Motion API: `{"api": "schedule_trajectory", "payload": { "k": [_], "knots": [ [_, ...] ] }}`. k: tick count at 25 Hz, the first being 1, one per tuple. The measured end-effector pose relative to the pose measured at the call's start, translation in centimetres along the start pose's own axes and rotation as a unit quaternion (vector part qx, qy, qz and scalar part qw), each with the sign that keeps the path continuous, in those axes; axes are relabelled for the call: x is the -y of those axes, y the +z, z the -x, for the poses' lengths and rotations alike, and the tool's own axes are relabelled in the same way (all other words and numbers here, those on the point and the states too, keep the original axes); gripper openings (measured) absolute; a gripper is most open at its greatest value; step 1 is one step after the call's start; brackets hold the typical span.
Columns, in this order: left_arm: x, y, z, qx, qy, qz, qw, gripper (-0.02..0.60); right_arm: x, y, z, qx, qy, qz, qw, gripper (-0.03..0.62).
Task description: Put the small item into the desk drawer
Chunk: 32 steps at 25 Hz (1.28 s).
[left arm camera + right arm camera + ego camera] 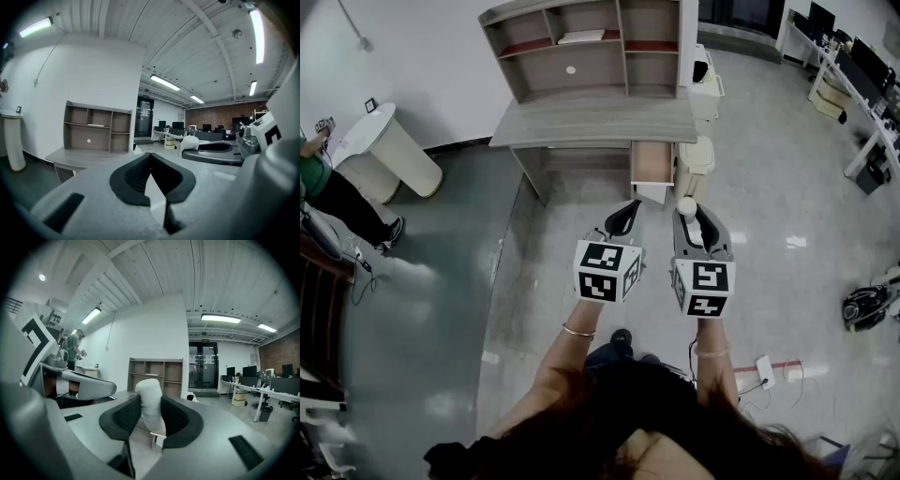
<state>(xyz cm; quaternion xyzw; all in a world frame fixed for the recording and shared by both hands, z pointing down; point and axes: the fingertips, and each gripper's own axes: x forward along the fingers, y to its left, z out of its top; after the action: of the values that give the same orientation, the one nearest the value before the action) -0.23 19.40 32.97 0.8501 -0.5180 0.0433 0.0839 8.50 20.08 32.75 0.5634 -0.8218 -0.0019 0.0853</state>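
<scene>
Now the small white item is pinched between the jaws of the right gripper, and it sticks up out of them. The left gripper has its jaws shut tight together with nothing in them. Both are held side by side over the floor, pointing at the desk.

I think this is the carrying step. The item is picked up but not yet in the drawer. The drawer is pulled open under the right end of the desk, ahead of the grippers and apart from them. Next the right gripper needs to go forward, bring the item over the open drawer, and then let go. The left one has no job there, as the drawer is open.

A white bin stands just right of the drawer, so the right gripper should keep a bit left of it. A shelf unit sits on the far side of the desk top. Far off to the left a person in green stands by a white round stand. I see nothing in the way on the floor ahead.
</scene>
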Motion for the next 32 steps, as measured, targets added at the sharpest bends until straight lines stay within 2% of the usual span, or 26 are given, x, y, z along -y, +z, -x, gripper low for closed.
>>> {"api": "schedule_trajectory", "payload": {
  "k": [17, 32],
  "knots": [
    [-7.5, 0.7, -1.8, 0.001, -0.04, 0.001, 0.9992, 0.015, -3.7, 2.3, -6.8, 0.015, -0.035, 0.008, 0.999, 0.124],
    [-8.9, 0.5, -5.0, -0.007, -0.068, 0.007, 0.9976, 0.015, -3.0, 2.0, -10.1, 0.005, -0.056, 0.017, 0.998, 0.124]
  ]
}}
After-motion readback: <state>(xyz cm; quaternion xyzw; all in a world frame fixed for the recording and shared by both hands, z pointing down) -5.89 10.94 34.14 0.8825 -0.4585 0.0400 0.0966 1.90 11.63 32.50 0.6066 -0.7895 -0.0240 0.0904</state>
